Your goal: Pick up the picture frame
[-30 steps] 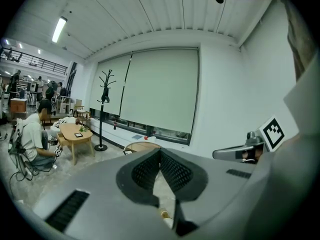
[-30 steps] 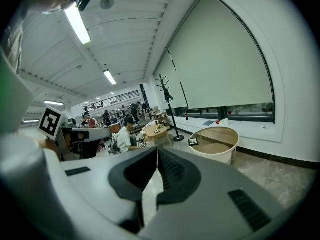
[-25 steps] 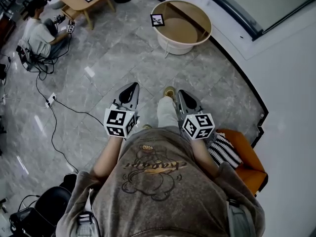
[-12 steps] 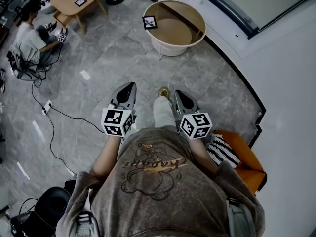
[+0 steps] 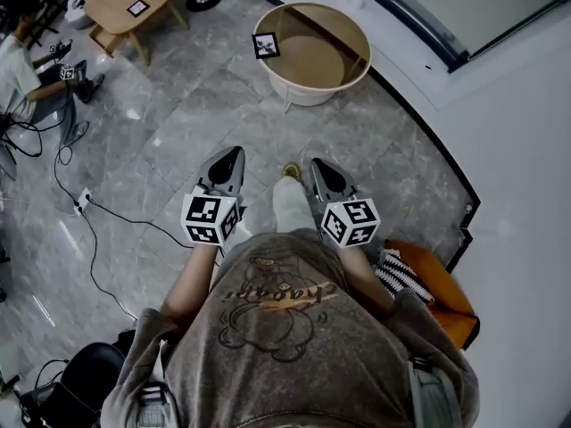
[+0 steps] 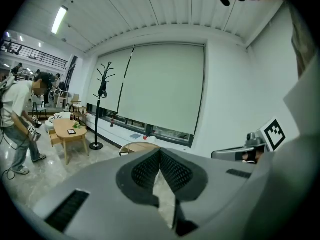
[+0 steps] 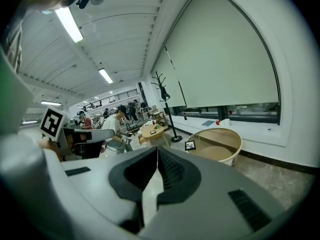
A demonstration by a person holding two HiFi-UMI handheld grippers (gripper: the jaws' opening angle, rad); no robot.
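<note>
The picture frame (image 5: pixel 265 45), small, black-edged and square, stands on the near left rim of a round beige table (image 5: pixel 308 94) ahead of me. The right gripper view shows the picture frame (image 7: pixel 190 145) on the same table (image 7: pixel 235 140). My left gripper (image 5: pixel 234 155) and right gripper (image 5: pixel 317 164) are side by side at waist height over the grey stone floor, well short of the table. Both point toward it. Each is shut with nothing between its jaws, as the left gripper (image 6: pixel 160 151) and the right gripper (image 7: pixel 157 149) show in their own views.
A low wooden table (image 5: pixel 116 12) with another small frame stands far left, by a coat stand's base (image 5: pixel 202 1). A person (image 5: pixel 18 61) is at the left edge, and cables (image 5: pixel 89 212) run over the floor. An orange seat (image 5: pixel 442 297) is at my right, beside a curved white ledge (image 5: pixel 446 105).
Both grippers have moved forward a little over the floor toward the round table, still shut. The person at the left has shifted toward the picture's edge.
</note>
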